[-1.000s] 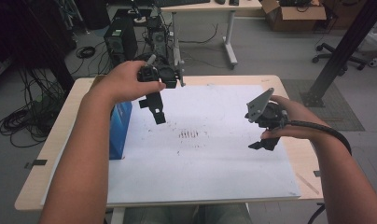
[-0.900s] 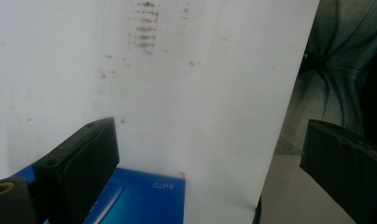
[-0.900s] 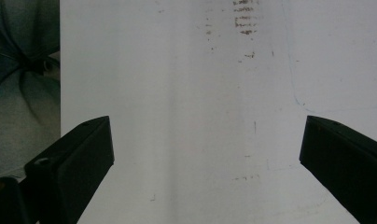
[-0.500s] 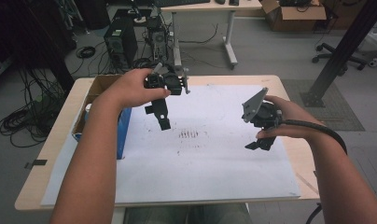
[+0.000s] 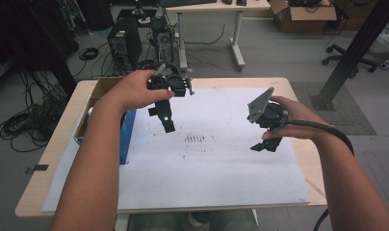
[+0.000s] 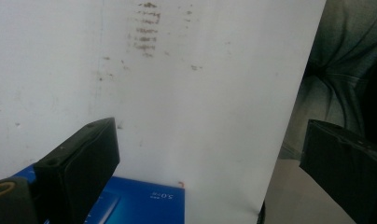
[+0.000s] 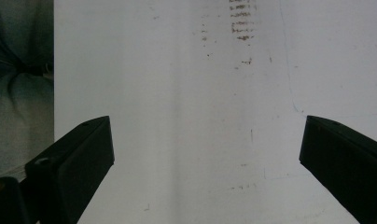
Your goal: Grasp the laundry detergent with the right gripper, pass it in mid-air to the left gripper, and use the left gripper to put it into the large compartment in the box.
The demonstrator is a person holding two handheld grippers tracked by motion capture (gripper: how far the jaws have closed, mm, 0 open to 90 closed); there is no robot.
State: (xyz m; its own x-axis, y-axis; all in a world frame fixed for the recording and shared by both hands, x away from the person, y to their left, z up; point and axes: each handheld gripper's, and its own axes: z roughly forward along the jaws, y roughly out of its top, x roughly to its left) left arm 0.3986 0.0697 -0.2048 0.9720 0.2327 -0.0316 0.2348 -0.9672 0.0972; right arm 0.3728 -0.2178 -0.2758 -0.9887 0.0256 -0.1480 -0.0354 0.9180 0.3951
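Note:
A white sheet (image 5: 216,159) covers most of the wooden table (image 5: 48,159), with a patch of dark smudges (image 5: 195,139) near its middle. My left gripper (image 5: 162,118) hangs above the sheet's left half, held from above by a hand. It is open, its jaws wide apart with nothing between them in the left gripper view (image 6: 210,163). My right gripper (image 5: 265,146) hovers over the sheet's right half, also open and empty, as the right gripper view (image 7: 205,158) shows. The smudges (image 7: 238,21) lie ahead of it.
A blue box (image 5: 127,134) lies at the sheet's left edge, beside an open cardboard box (image 5: 94,103); its corner (image 6: 140,200) appears under my left gripper. Computer towers, cables and another desk stand beyond the table. A black post rises at the right.
My left gripper has moved right and a little forward, away from the blue box toward the sheet's middle. My right gripper has stayed nearly in place.

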